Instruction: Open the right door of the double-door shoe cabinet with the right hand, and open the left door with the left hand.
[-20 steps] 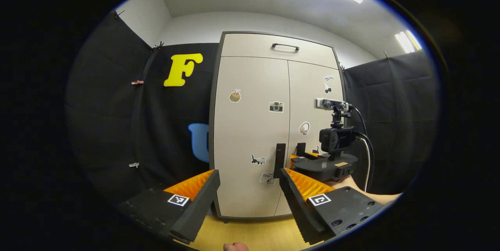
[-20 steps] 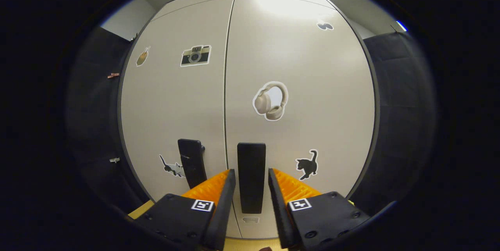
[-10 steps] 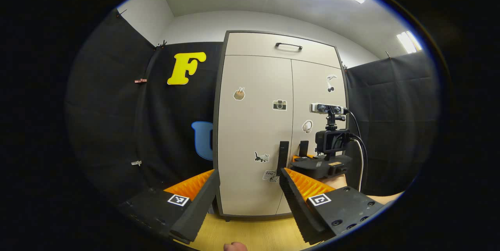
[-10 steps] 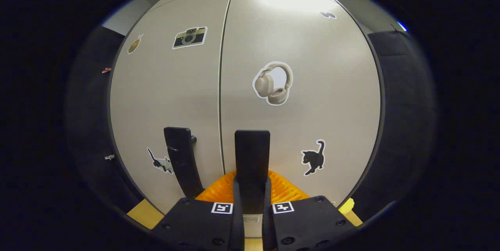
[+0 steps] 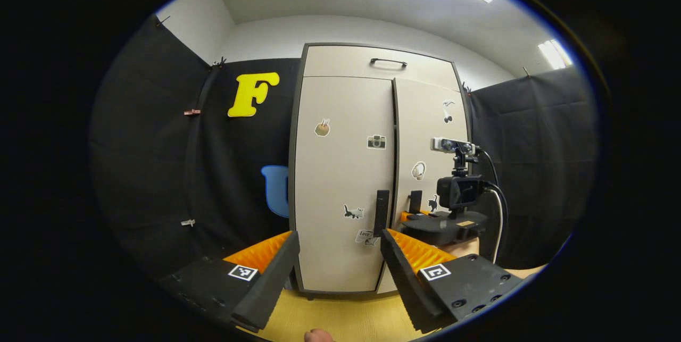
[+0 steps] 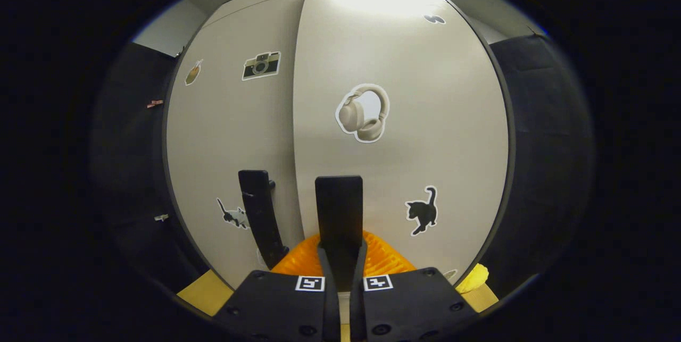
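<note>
The beige shoe cabinet (image 5: 346, 172) stands ahead with stickers on both doors. In the right gripper view, my right gripper (image 6: 340, 249) is shut on the black handle of the right door (image 6: 339, 209). The right door (image 6: 425, 118) stands slightly ajar, its inner edge forward of the left door (image 6: 229, 134). The left door's black handle (image 6: 259, 214) is free beside it. In the left gripper view, my left gripper (image 5: 338, 257) is open, some way back from the left door handle (image 5: 381, 213). The right gripper (image 5: 420, 216) sits at the right door handle, a hand behind it.
A top drawer with a black handle (image 5: 388, 61) sits above the doors. Black cloth walls (image 5: 159, 172) flank the cabinet on both sides. Yellow wooden floor (image 5: 340, 318) lies in front. A yellow object (image 6: 472, 277) shows at the cabinet's lower right.
The right gripper shut on the right door handle and has pulled the door slightly ajar. The left gripper has stayed open and back from the cabinet.
</note>
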`<state>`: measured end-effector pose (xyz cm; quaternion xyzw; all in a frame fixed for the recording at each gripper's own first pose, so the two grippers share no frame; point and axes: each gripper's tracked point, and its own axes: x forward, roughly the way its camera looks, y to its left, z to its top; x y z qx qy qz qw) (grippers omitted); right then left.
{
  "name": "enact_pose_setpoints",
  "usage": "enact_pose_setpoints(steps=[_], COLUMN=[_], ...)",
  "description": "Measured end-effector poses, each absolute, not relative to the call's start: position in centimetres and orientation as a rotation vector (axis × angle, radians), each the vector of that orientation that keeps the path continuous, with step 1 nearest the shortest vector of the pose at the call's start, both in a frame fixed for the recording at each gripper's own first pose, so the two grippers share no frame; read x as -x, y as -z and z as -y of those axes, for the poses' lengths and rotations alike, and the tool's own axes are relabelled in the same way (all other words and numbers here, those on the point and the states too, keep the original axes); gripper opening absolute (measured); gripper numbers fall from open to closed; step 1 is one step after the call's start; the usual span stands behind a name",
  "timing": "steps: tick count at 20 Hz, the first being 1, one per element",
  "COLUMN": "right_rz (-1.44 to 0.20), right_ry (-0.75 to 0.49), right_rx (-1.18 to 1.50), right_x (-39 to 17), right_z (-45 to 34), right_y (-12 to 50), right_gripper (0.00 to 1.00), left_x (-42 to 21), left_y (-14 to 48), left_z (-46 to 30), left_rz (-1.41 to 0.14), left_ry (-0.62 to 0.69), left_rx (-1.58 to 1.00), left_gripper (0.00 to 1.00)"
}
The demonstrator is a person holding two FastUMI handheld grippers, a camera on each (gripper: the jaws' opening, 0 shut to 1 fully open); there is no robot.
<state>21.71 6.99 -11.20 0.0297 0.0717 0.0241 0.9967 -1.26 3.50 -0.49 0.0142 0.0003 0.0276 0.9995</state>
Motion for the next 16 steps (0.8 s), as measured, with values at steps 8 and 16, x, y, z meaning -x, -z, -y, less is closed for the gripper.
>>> enact_pose_setpoints(steps=[8,16], right_rz=[-0.116,-0.104], right_ry=[-0.111,-0.115], right_rx=[-0.101,-0.116], right_x=[-17.6,-15.6], right_z=[-4.7,-2.2], right_y=[10.0,9.6], right_gripper=[0.11,0.11], left_x=[1.8,1.3], left_y=[0.3,0.5], left_z=[-1.7,-0.2], left_rz=[0.0,0.002], left_ry=[-0.071,-0.077], left_rx=[-0.037,-0.053], left_gripper=[0.95,0.95])
